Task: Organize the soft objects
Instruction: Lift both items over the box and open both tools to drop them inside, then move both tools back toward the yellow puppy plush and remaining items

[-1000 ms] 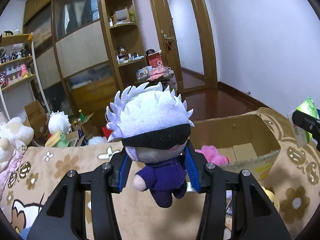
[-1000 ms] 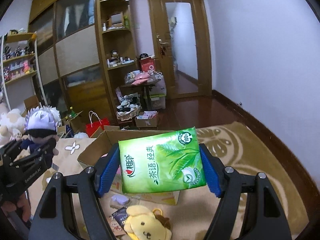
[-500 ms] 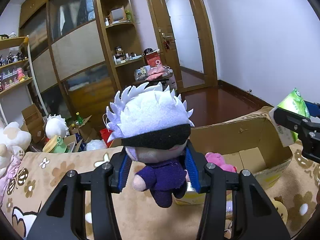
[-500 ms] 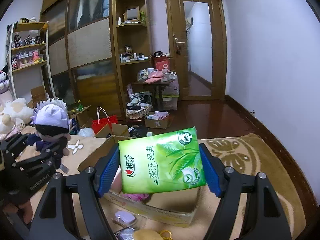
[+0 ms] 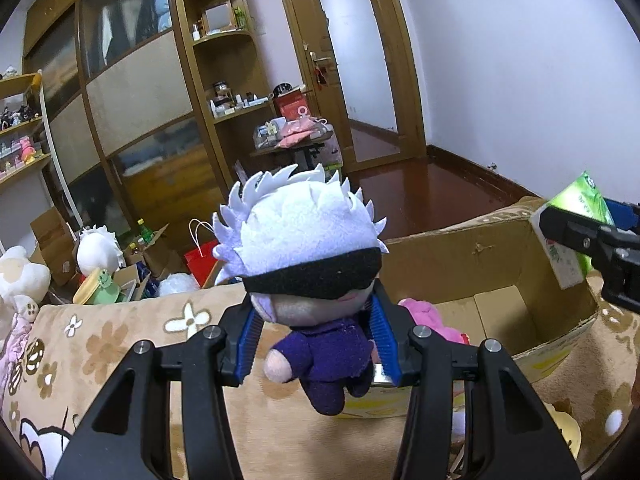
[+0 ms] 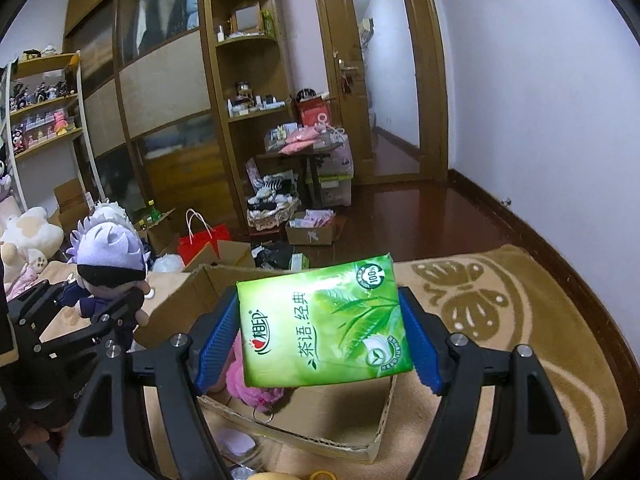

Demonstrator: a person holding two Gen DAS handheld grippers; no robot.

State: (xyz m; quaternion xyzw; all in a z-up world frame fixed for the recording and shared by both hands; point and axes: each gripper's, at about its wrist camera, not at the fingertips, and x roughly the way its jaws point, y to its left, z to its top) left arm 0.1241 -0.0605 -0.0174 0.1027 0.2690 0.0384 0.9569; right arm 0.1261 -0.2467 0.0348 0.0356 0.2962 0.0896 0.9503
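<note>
Upright, the plush doll (image 5: 308, 280) sits clamped in the left claw (image 5: 316, 344), head up.

Cardboard box (image 6: 168, 312): on the blanket (image 6: 520, 320), open top, ahead of both hand-held grippers. Pink plush toy (image 5: 432, 316): inside the box. Plush doll (image 5: 308, 264): between the left hand-held gripper (image 5: 316, 344) pads, left of the box. Tissue pack (image 6: 324, 324): in the right hand-held gripper (image 6: 320, 348), above the box. Shelving (image 6: 248, 80): behind.
</note>
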